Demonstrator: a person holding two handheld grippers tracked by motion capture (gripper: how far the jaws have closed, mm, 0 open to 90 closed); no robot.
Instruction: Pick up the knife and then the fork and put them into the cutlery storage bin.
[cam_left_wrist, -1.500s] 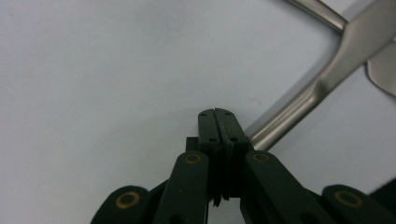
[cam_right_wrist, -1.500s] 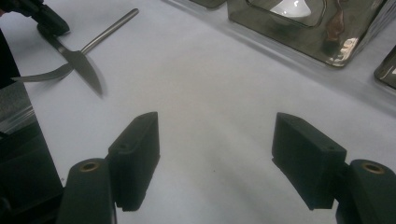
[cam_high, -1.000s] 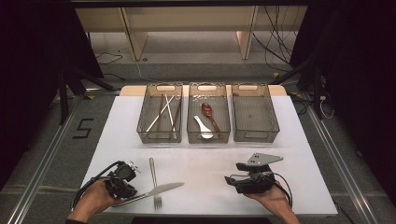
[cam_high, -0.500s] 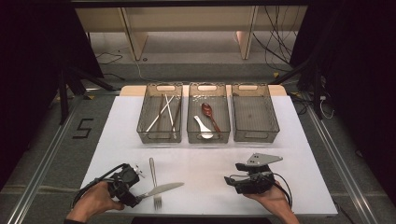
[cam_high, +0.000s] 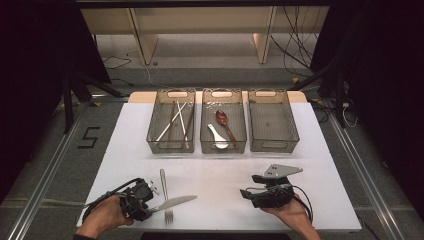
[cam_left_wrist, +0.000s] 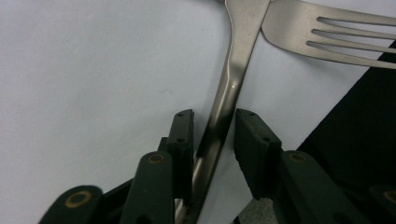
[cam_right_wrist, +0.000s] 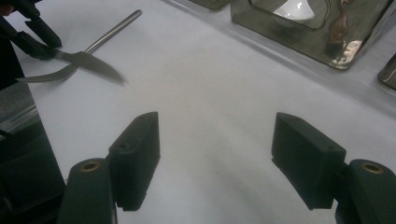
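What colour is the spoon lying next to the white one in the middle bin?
Reddish brown; the spoon shows best in the high view.

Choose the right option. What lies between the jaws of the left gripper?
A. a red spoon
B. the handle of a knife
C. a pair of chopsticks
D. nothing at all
B: in the left gripper view the handle of the knife runs between the two jaws of the left gripper, and its blade crosses the fork farther on.
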